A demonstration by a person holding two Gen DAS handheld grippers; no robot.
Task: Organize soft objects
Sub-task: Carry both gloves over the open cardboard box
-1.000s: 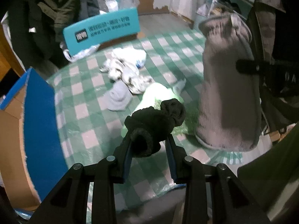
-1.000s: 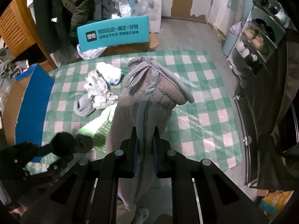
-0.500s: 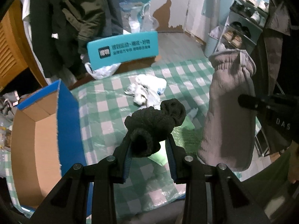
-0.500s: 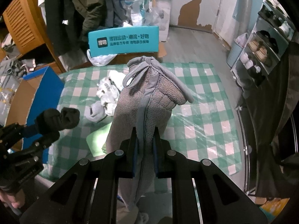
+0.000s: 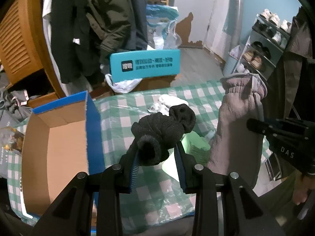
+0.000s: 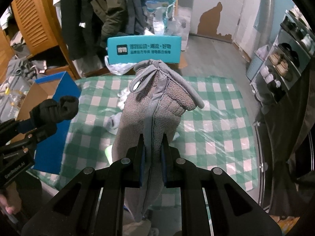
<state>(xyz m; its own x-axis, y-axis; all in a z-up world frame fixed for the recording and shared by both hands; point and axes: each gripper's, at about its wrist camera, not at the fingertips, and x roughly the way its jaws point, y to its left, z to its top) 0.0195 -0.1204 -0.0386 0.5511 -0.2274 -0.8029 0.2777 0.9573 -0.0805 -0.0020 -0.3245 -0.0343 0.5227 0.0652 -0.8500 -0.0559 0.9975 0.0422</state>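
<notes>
My left gripper (image 5: 157, 153) is shut on a rolled black sock bundle (image 5: 163, 129), held in the air above the green checked tablecloth (image 5: 126, 122). That same black bundle (image 6: 59, 108) shows at the left of the right wrist view. My right gripper (image 6: 153, 147) is shut on a grey fleece garment (image 6: 155, 106) that hangs below its jaws; the grey garment (image 5: 236, 129) hangs at the right of the left wrist view. An open cardboard box with blue outer walls (image 5: 55, 147) stands at the table's left edge. White socks (image 5: 165, 104) and a pale green cloth (image 5: 193, 145) lie on the table.
A teal sign board (image 6: 143, 49) stands behind the table, with plastic bags and hanging dark coats (image 5: 102, 29) beyond it. A shoe rack (image 6: 285, 59) is at the right. A light grey sock (image 6: 114, 123) lies on the cloth. A person's hand (image 5: 301, 188) holds the right gripper.
Both grippers have risen with their loads. The left one has swung left, so the open box has come into its view and the table lies farther below.
</notes>
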